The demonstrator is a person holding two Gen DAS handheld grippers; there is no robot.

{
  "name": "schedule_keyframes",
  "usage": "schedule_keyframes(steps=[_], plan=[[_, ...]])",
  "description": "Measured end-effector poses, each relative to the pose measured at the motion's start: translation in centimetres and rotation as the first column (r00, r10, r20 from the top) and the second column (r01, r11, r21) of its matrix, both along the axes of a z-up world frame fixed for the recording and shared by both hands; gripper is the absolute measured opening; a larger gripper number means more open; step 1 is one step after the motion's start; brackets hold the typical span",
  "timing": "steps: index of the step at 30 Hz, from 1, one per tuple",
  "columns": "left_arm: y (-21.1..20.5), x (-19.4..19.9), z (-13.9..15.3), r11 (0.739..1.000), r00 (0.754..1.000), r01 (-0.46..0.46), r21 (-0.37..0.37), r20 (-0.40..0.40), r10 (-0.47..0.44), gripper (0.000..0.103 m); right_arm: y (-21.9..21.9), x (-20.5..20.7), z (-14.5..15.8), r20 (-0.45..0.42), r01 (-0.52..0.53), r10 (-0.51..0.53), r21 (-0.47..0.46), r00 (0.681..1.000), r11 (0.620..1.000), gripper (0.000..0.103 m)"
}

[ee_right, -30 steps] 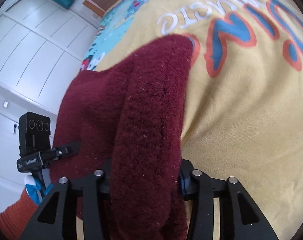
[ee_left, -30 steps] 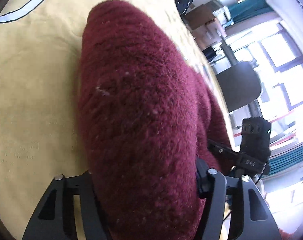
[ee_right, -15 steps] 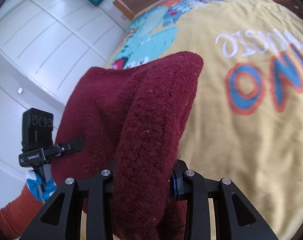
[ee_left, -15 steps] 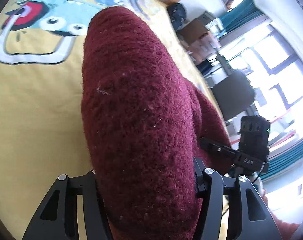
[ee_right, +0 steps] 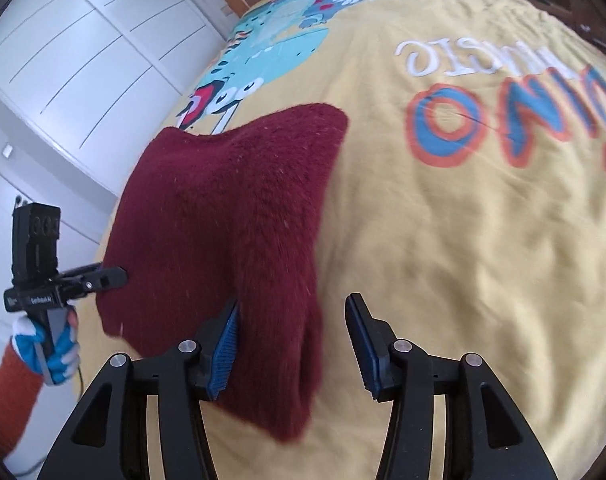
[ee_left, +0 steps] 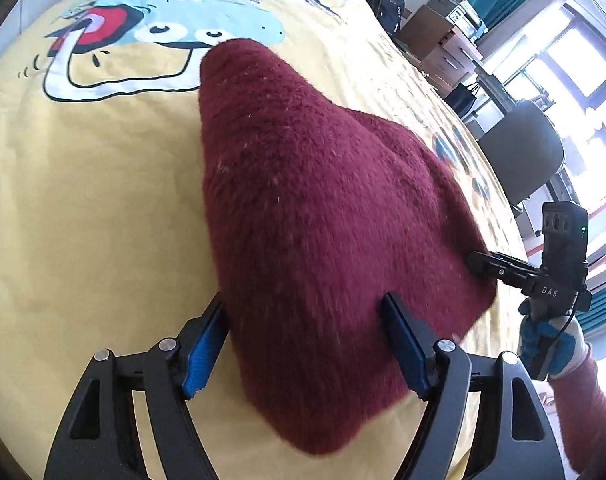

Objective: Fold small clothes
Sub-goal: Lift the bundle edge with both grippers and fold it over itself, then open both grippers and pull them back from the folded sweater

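Released since the earlier frames, the fuzzy maroon knitted garment (ee_left: 323, 216) had dropped onto the yellow cartoon-printed bedspread (ee_left: 83, 184), while the left gripper (ee_left: 307, 336) and right gripper (ee_right: 293, 336) were spreading, cloth loosely between their blue pads.

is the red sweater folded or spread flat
Folded: the red sweater lies doubled in a thick bundle on the yellow bedspread, with a rounded fold edge at its far end.

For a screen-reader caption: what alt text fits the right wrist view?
A fuzzy maroon garment lies on a yellow cartoon-print bedspread, its near edge between the opening right tool jaws. The left tool touches its far side.
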State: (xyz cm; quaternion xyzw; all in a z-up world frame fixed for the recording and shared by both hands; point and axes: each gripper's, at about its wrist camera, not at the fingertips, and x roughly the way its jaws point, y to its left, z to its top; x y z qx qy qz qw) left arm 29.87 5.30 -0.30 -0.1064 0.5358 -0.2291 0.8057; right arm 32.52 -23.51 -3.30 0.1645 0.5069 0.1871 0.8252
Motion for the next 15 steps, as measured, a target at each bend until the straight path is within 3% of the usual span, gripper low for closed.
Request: schedule_keyframes(steps=[2, 5, 8, 15], plan=[[-0.5, -1.1, -0.6, 1.000, 1.000, -0.016, 0.018, 0.010, 0.016, 0.073, -0.6, -1.0, -0.5, -0.009, 0.001, -0.002, -0.022, 1.000, 1.000, 0.054], [-1.4, -1.0, -2.2, 0.997, 0.998, -0.059, 0.051, 0.010, 0.058, 0.089, -1.1, -1.8, -1.9, -0.034, 0.021, -0.023, -0.054, 0.999, 0.998, 0.056], [-1.3, -1.6, -2.3, 0.995, 0.996, -0.089, 0.053, 0.007, 0.088, 0.090, -1.9, -2.7, -2.9, -0.060, 0.064, -0.066, -0.041, 0.996, 0.997, 0.057], [-2.6, -3.0, 0.2, 0.987, 0.991, -0.122, 0.103, 0.068, 0.115, 0.089, -1.5, -3.4, -1.3, -0.048, 0.135, -0.138, -0.065, 0.989, 0.989, 0.057]])
